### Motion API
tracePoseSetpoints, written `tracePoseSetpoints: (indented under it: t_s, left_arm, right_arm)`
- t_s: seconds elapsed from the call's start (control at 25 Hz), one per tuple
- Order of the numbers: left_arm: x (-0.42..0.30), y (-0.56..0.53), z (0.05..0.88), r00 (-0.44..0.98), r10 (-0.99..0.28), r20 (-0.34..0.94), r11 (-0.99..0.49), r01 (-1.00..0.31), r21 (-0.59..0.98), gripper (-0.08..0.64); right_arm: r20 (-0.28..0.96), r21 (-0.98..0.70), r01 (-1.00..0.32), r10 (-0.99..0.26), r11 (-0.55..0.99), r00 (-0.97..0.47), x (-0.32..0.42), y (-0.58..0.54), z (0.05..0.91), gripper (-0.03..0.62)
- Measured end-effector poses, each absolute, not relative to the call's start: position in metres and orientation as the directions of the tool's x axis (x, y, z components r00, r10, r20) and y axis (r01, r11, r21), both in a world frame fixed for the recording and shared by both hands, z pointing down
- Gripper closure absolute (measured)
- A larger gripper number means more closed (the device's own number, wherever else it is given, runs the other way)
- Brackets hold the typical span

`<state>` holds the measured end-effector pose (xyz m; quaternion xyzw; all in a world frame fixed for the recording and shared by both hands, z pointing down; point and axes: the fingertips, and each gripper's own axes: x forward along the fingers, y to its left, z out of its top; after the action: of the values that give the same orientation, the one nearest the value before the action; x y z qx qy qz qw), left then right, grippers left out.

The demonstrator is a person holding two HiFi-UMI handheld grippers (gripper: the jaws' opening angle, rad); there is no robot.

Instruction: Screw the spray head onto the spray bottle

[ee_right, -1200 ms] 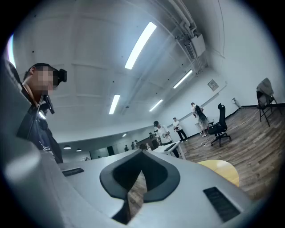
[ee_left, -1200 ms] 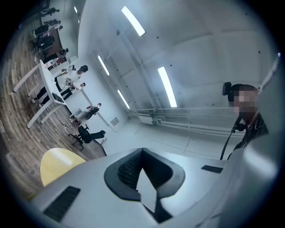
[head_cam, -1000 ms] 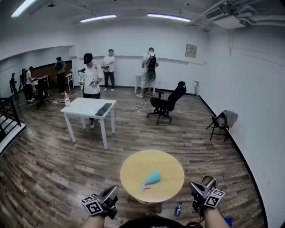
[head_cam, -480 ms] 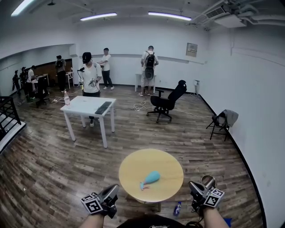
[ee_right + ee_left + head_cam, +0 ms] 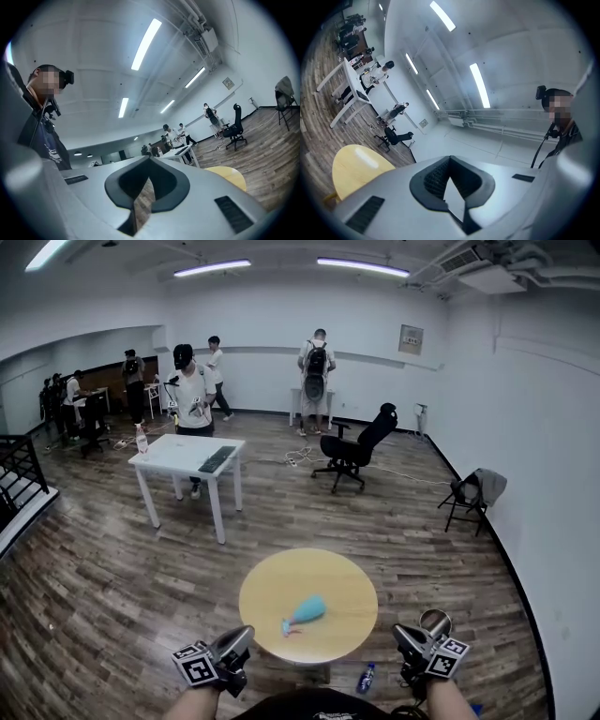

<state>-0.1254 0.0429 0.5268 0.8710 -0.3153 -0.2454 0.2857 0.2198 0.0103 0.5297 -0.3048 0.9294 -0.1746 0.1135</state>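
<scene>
Our left gripper (image 5: 242, 637) and right gripper (image 5: 403, 634) are both pinched shut and empty, hanging just short of the one round table's (image 5: 352, 589) near edge. One teal spray bottle (image 5: 306, 611) lies mid-table, with wide wood floor (image 5: 141, 596) all round.

- Tongs: two, the left tongs (image 5: 242, 637) and the right tongs (image 5: 403, 636).
- Desks: two, one round yellow desk (image 5: 337, 582) and one white desk (image 5: 178, 454).
- Bottles: three, one turquoise spray bottle (image 5: 305, 612), one floor bottle (image 5: 366, 678) and one bottle on the white desk (image 5: 141, 441).
- Chairs: two, one office chair (image 5: 354, 451) and one folding chair (image 5: 466, 502).
- People standing (image 5: 192, 390): at least five; the far group is too small to count.
- Ceiling light strips (image 5: 212, 267): three.
</scene>
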Motion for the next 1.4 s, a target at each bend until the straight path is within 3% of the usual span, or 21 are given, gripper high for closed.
tracePoseSetpoints:
  t_s: [0.4, 0.72, 0.88, 1.08, 1.24, 1.4]
  left_arm:
    - [-0.084, 0.028, 0.547, 0.682, -0.710, -0.177, -0.584, -0.430, 0.688, 0.543]
    - [-0.110, -0.070, 0.587, 0.717, -0.677, -0.164, -0.580, -0.383, 0.719, 0.543]
    - [-0.132, -0.140, 0.602, 0.782, -0.608, -0.136, -0.596, -0.336, 0.729, 0.543]
    - [-0.158, -0.207, 0.619, 0.857, -0.505, -0.103, -0.636, -0.289, 0.716, 0.543]
    - [-0.171, -0.231, 0.630, 0.858, -0.507, -0.084, -0.617, -0.293, 0.730, 0.543]
    - [-0.180, -0.229, 0.647, 0.814, -0.581, -0.017, -0.538, -0.368, 0.758, 0.543]
  right_arm:
    - [-0.021, -0.367, -0.482, -0.525, 0.796, -0.851, 0.229, -0.011, 0.560, 0.545]
    - [0.333, -0.067, -0.367, -0.326, 0.928, -0.885, 0.134, -0.069, 0.632, 0.407]
    - [0.587, 0.020, -0.276, -0.235, 0.961, -0.775, 0.083, -0.123, 0.694, 0.300]
    - [0.844, 0.112, -0.081, -0.138, 0.990, -0.519, 0.039, -0.187, 0.785, 0.165]
    - [0.940, 0.144, 0.131, -0.095, 0.981, -0.326, 0.027, -0.222, 0.851, 0.083]
    - [0.972, 0.111, 0.315, -0.036, 0.943, -0.234, 0.024, -0.238, 0.910, 0.074]
